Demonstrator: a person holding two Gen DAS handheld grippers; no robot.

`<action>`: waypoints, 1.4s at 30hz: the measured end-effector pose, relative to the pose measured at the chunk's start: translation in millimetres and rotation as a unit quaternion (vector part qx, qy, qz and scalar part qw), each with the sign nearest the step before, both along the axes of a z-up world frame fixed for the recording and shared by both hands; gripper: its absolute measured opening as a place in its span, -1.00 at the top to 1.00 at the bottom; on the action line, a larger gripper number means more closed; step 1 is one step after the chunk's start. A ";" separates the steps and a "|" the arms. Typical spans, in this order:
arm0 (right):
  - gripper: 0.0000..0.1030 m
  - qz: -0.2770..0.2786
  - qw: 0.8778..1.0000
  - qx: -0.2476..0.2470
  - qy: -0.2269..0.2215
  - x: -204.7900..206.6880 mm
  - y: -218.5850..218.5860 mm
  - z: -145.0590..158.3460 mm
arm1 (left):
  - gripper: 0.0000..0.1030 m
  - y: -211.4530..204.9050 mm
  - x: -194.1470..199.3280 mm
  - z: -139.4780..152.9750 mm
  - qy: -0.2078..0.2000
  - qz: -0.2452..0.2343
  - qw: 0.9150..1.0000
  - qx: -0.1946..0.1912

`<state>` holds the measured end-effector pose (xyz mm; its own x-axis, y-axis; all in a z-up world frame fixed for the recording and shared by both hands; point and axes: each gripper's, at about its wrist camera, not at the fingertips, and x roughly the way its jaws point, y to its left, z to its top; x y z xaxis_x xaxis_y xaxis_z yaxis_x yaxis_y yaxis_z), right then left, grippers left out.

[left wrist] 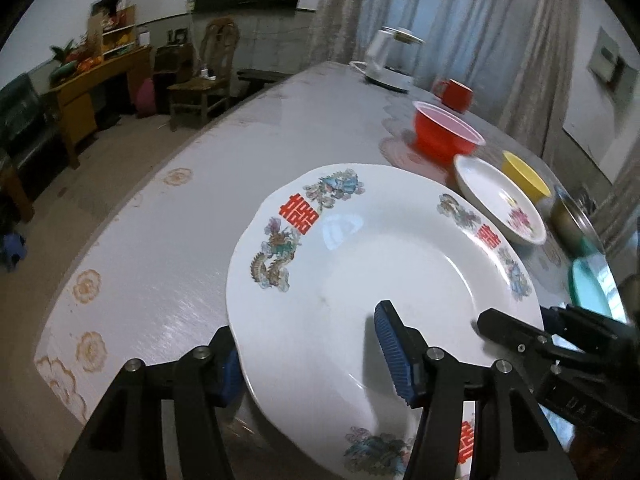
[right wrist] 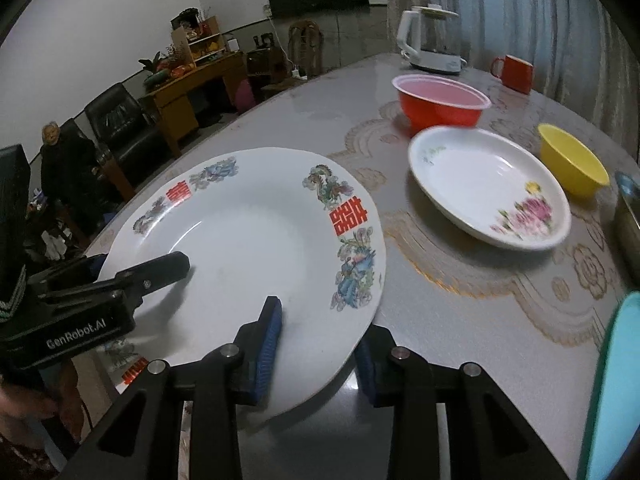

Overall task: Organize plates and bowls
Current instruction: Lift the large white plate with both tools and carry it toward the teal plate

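A large white plate with dragon patterns and red characters [left wrist: 360, 264] is held tilted above the table by both grippers. My left gripper [left wrist: 312, 364] straddles its near-left rim, one finger above and one below. My right gripper [right wrist: 320, 352] straddles the near-right rim [right wrist: 248, 240] the same way. Whether either clamps the rim firmly is unclear. The right gripper shows in the left wrist view [left wrist: 516, 336], and the left gripper shows in the right wrist view [right wrist: 132, 280]. A smaller white plate with pink flowers [right wrist: 488, 188], a red bowl [right wrist: 440, 100] and a yellow bowl [right wrist: 572, 160] stand farther back.
A white kettle [right wrist: 432, 40] and a red mug [right wrist: 516, 72] stand at the far end of the table [right wrist: 480, 280]. A teal plate edge [right wrist: 612, 392] is at the near right, a metal lidded pot [left wrist: 572, 220] beside it. Chairs and a person sit beyond the table's left edge.
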<state>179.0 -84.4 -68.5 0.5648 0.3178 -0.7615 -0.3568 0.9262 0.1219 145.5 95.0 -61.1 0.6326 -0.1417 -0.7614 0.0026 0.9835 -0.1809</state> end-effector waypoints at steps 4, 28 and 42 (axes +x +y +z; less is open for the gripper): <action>0.34 -0.012 1.000 0.007 0.014 -15.6 -22.7 1.3 | -0.17 -24.9 -8.8 0.8 -0.002 -0.018 1.000 0.000; 0.36 -0.064 0.996 0.060 0.018 -49.3 -82.8 -3.1 | -0.13 -66.4 -4.1 -1.0 -0.024 -0.115 0.993 0.018; 0.37 -0.043 0.996 0.066 -0.033 -51.3 -85.2 -7.6 | -0.12 -71.6 -18.8 -3.5 -0.054 -0.107 0.992 0.034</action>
<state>127.7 -169.6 -76.2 0.6410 0.3607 -0.6775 -0.2880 0.9312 0.2233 126.8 23.3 -64.6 0.6724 -0.2324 -0.7028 0.2280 0.9683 -0.1020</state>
